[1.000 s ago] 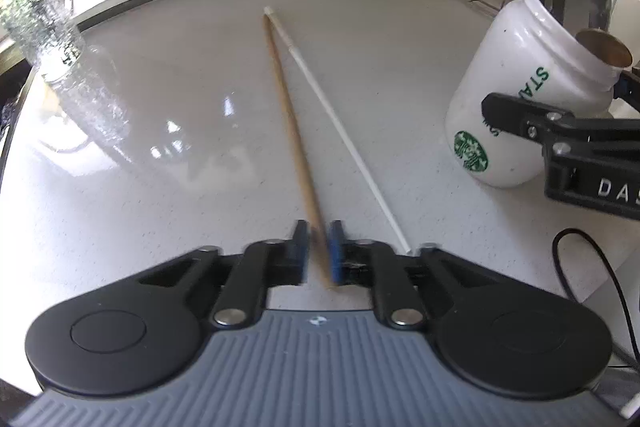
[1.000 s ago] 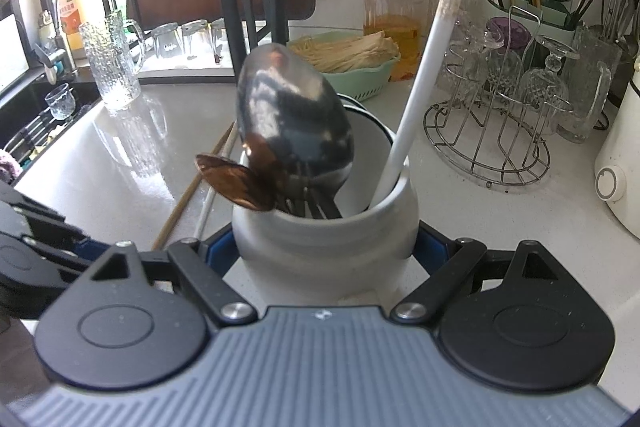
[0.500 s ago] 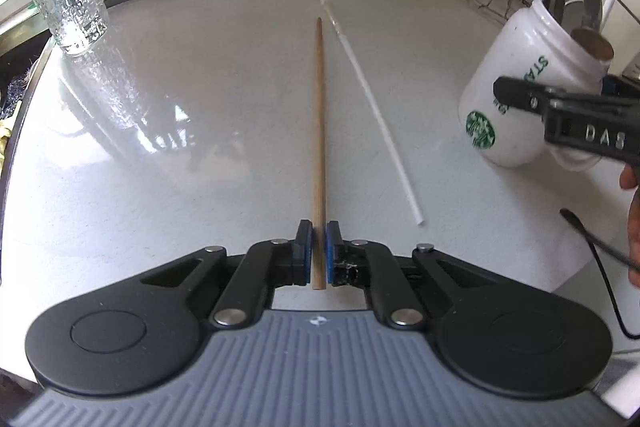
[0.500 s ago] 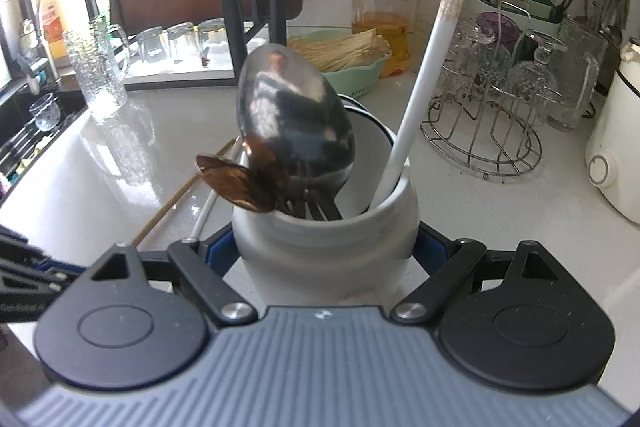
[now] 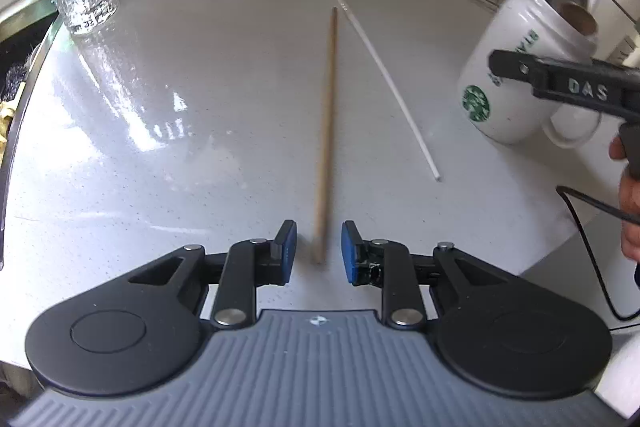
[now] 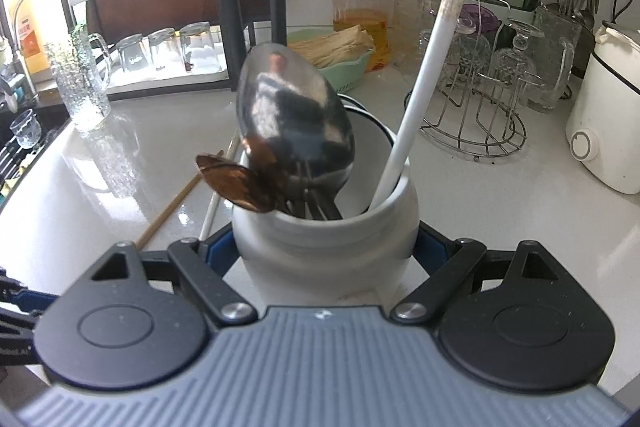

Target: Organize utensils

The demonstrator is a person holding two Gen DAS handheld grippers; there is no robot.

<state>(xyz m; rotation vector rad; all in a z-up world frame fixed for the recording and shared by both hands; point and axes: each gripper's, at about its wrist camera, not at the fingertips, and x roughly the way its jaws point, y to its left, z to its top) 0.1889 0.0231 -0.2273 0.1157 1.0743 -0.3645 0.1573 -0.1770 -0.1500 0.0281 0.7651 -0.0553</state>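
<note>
White counter point(image 5: 168, 75) fills the left wrist view, and at right the white mug point(image 5: 508, 79) sits clamped between the right gripper point(image 6: 326, 247) pads, spoons and a long white handle standing in it. Centre frame, the wooden chopstick point(image 5: 326, 131) runs up from the left gripper point(image 5: 319, 247), whose jaws have just been opening: apart now, stick between them but untouched. The white chopstick point(image 5: 388, 79) lies just right of it, angled. Both look light, stiff and prone to roll on this glossy top; I'd pinch near the close end
</note>
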